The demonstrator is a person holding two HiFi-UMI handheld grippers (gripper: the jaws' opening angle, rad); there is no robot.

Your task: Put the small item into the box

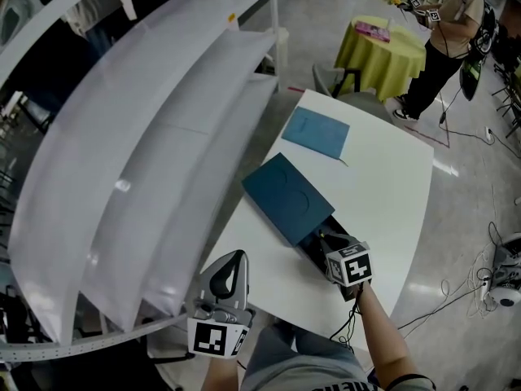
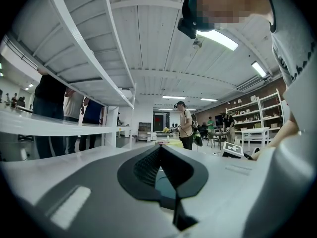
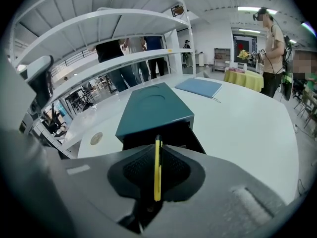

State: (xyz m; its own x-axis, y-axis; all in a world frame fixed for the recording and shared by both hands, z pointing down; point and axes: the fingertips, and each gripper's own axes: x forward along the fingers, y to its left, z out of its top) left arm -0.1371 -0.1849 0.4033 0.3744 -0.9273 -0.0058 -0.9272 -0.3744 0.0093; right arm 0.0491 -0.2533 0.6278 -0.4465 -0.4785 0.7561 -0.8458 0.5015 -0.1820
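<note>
we see our right gripper [image 3: 157, 144] clenched on a thin flat yellow item [image 3: 157, 175] just at the dark open end of the teal rectangular box [image 3: 151, 108] in the frame centre, while our left gripper [image 1: 237, 257], lower left, has jaws pressed together, empty.

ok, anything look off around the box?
Nothing stands out. The teal box lies flat on the white table, open end toward the right gripper, which is shut on a thin yellow item. No spill or damage visible.
</note>
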